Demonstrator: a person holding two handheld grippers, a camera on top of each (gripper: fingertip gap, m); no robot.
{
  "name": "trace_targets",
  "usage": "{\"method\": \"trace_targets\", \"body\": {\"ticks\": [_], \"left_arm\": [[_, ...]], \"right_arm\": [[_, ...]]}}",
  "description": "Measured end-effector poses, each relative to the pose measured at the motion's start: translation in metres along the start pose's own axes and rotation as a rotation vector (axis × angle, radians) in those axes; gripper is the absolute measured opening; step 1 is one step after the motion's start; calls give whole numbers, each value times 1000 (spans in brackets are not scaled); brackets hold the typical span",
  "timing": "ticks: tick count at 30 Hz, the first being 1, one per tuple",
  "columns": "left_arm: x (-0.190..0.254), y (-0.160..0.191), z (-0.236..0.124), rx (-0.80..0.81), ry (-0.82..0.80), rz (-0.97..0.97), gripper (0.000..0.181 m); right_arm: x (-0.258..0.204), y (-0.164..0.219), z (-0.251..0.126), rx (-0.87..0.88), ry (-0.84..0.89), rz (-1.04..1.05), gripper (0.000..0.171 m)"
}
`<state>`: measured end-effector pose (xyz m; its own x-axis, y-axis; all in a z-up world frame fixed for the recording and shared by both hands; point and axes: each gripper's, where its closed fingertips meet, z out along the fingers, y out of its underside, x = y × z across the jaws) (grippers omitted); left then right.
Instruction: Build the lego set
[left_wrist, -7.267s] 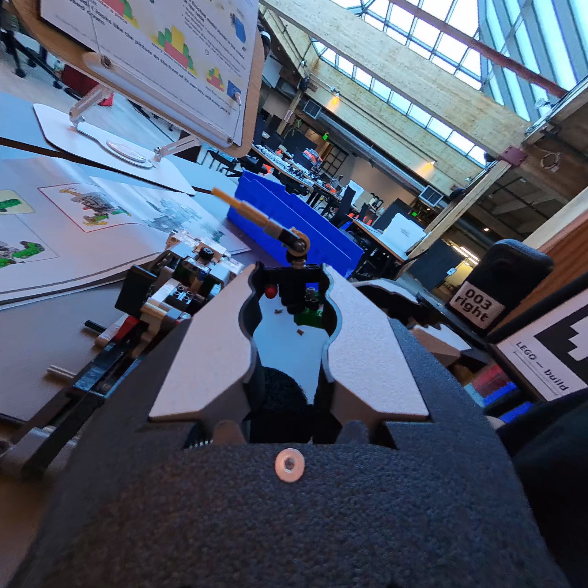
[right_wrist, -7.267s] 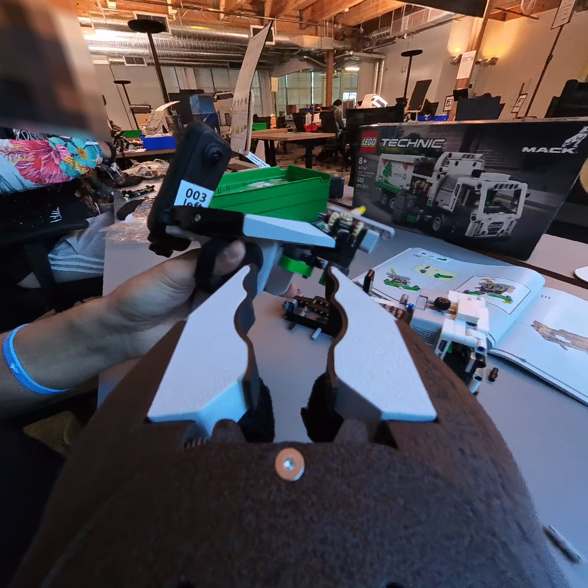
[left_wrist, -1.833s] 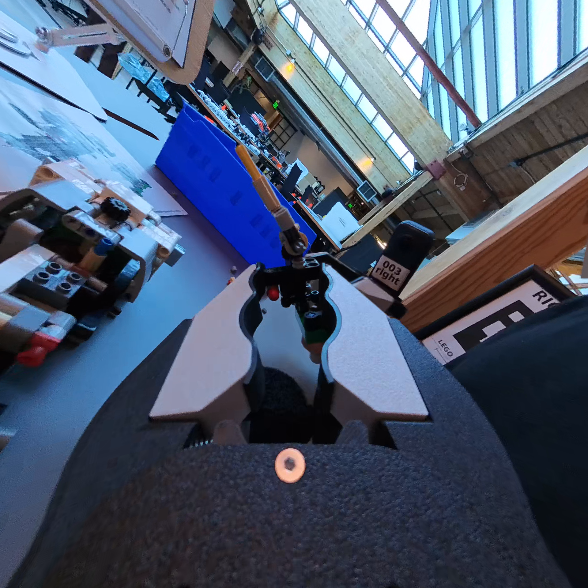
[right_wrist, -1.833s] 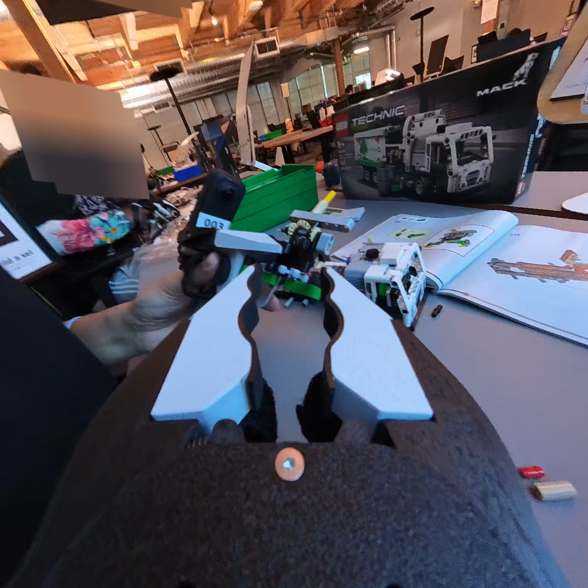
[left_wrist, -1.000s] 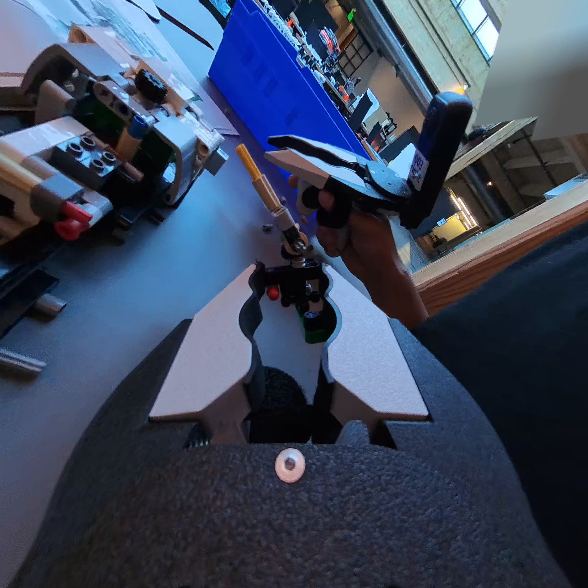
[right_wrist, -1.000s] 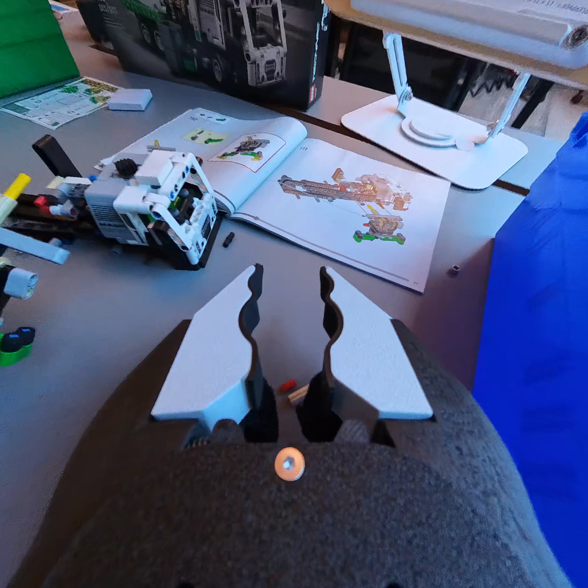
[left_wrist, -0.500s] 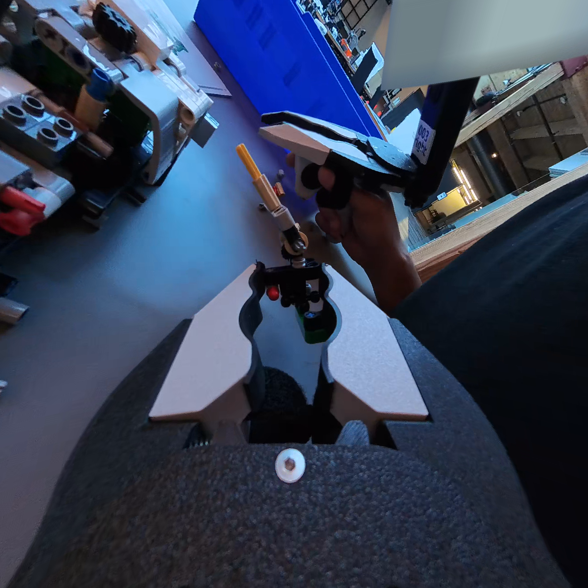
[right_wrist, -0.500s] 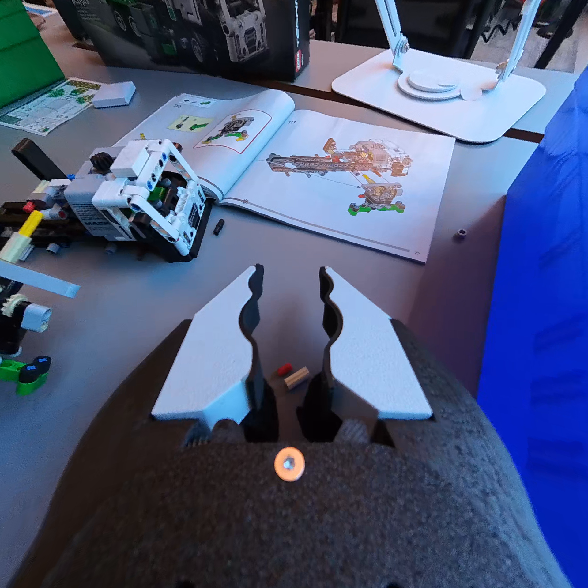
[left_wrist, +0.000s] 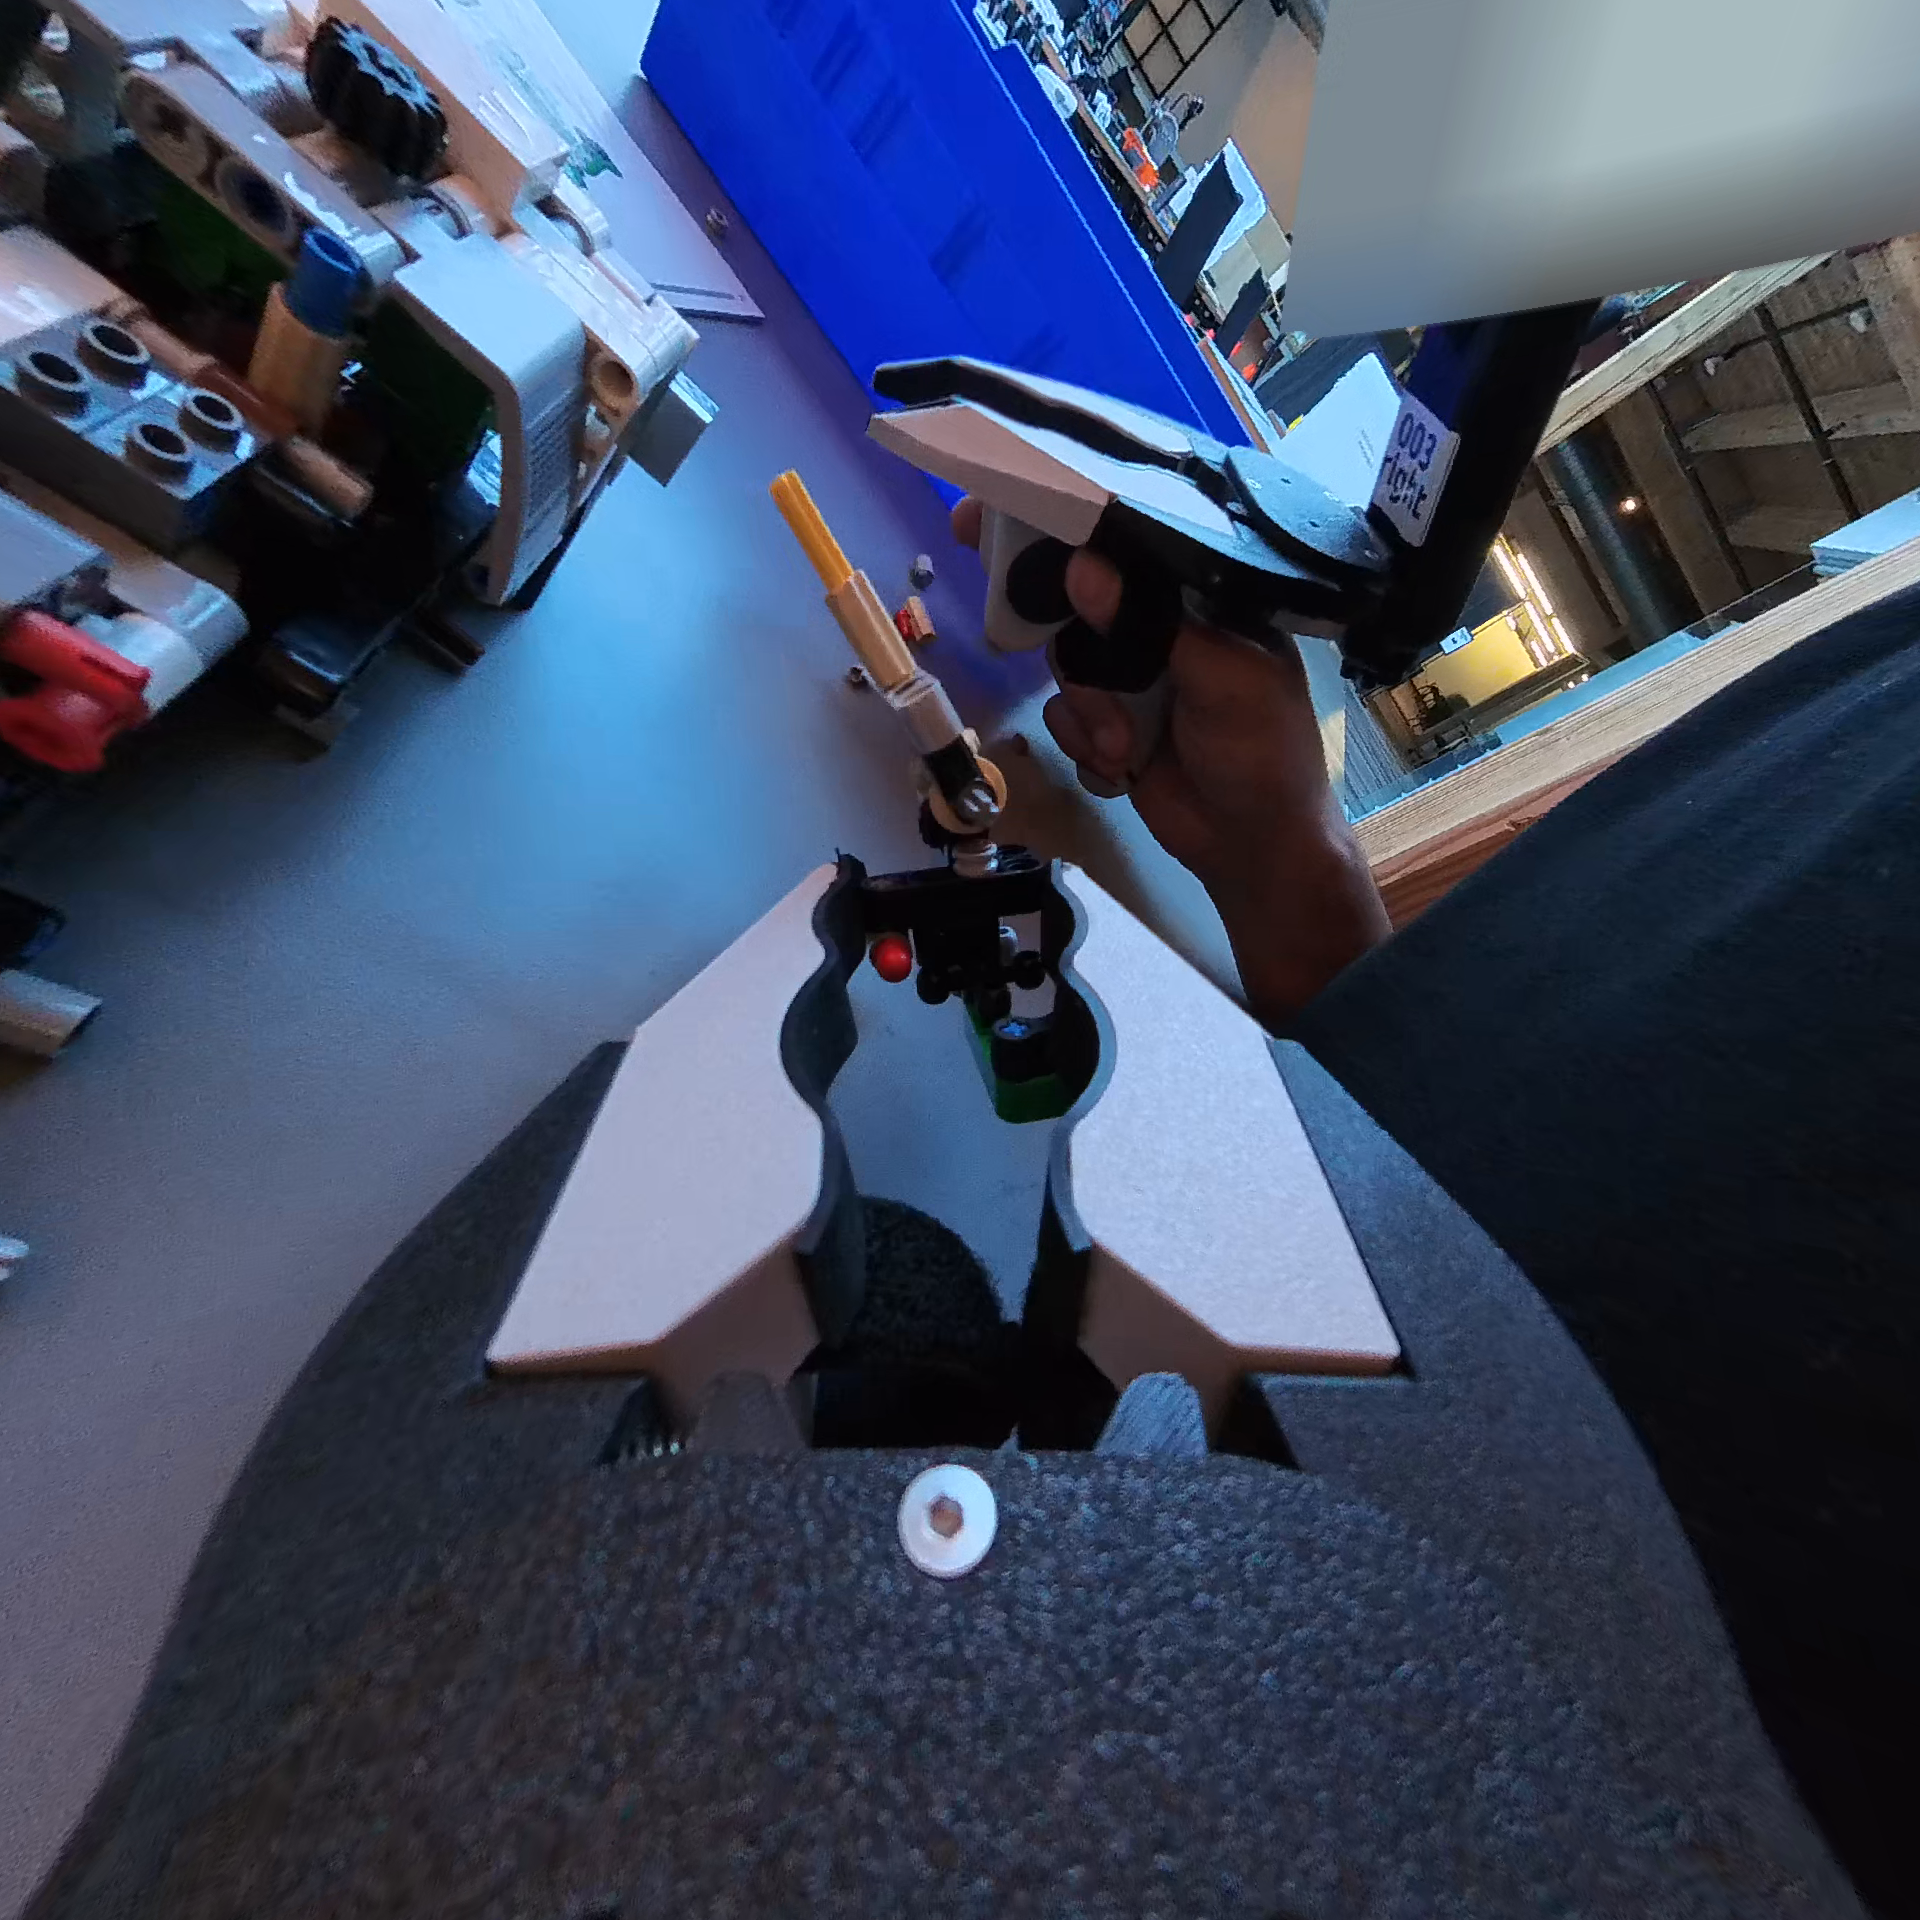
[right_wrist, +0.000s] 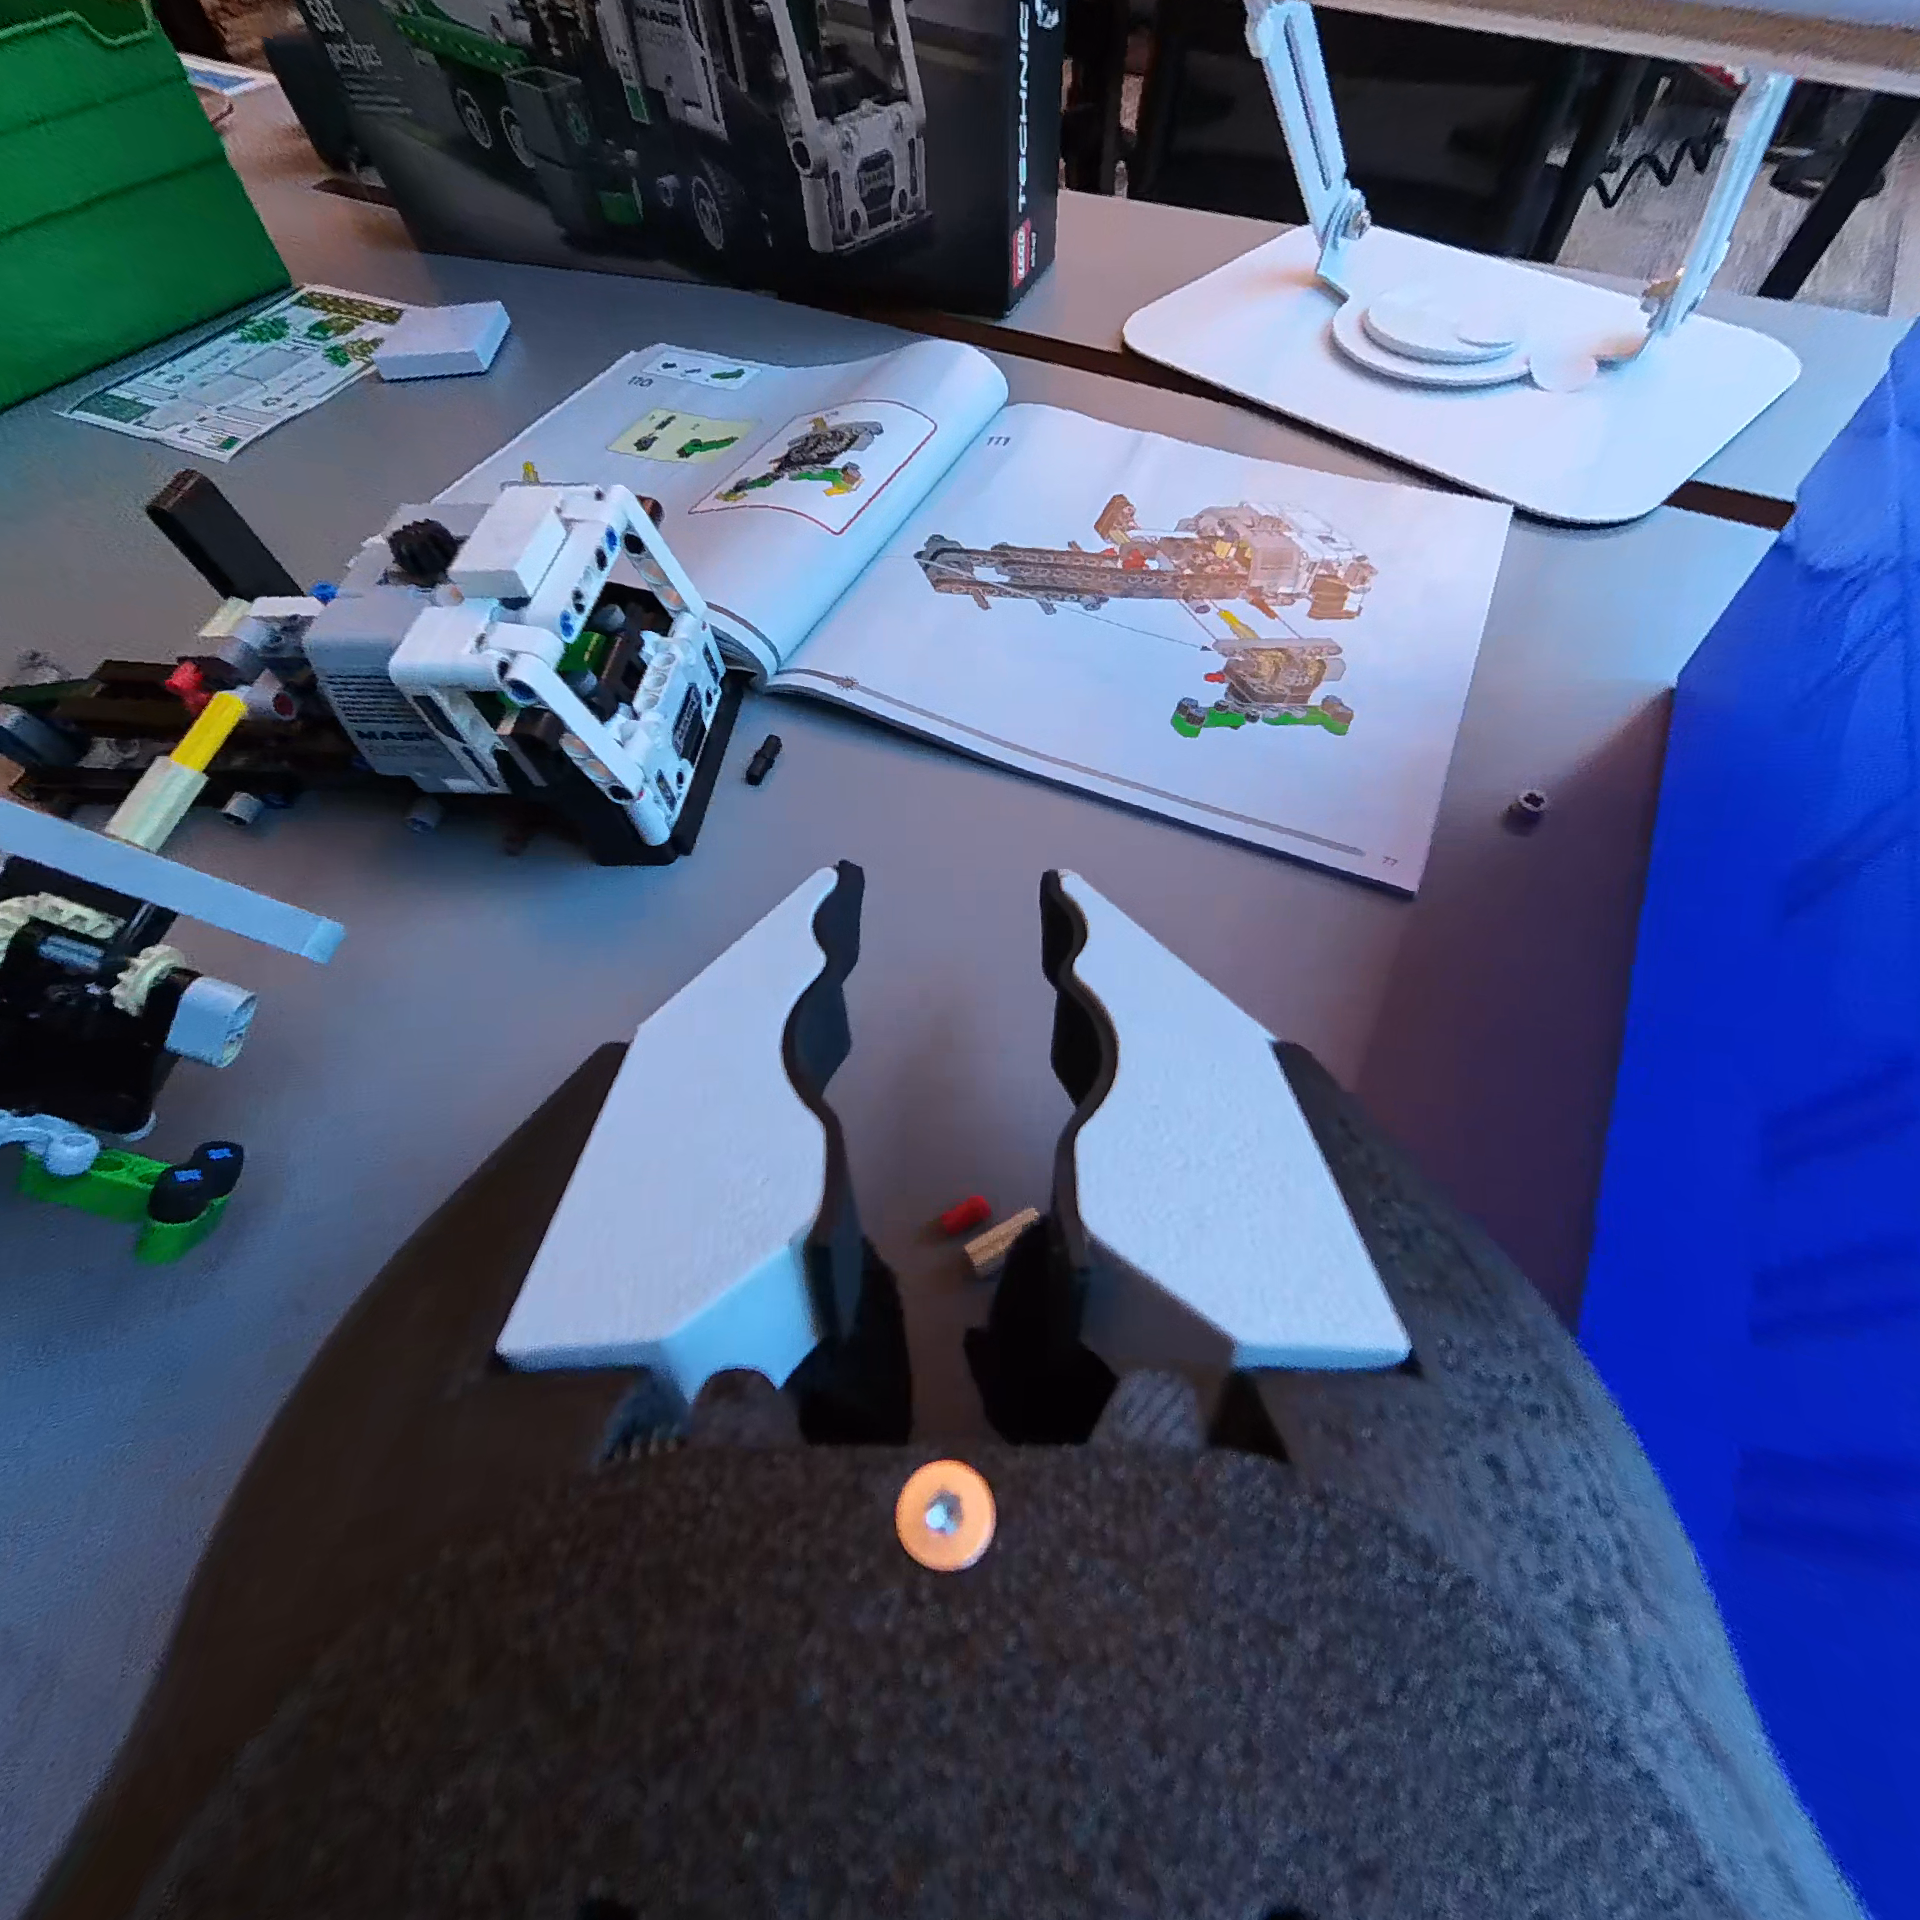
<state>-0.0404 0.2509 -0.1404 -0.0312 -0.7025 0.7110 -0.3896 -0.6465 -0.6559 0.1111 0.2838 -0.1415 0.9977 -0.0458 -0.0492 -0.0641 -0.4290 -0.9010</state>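
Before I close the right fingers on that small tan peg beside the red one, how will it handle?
The tan peg looks like a short cylinder lying on its side on the smooth grey table, so it will probably roll if nudged. It is tiny and likely very light. The red peg lies right beside it and may get pinched too.

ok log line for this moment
left gripper: shut on black subassembly | right gripper: open, above red pin and tan pin
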Motion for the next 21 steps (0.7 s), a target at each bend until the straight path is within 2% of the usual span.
{"method": "trace_targets", "body": {"ticks": [21], "left_arm": [[-2, -3, -1, 22, -18, 1, 31]], "right_arm": [[-9, -7, -4, 28, -18, -33, 32]]}}
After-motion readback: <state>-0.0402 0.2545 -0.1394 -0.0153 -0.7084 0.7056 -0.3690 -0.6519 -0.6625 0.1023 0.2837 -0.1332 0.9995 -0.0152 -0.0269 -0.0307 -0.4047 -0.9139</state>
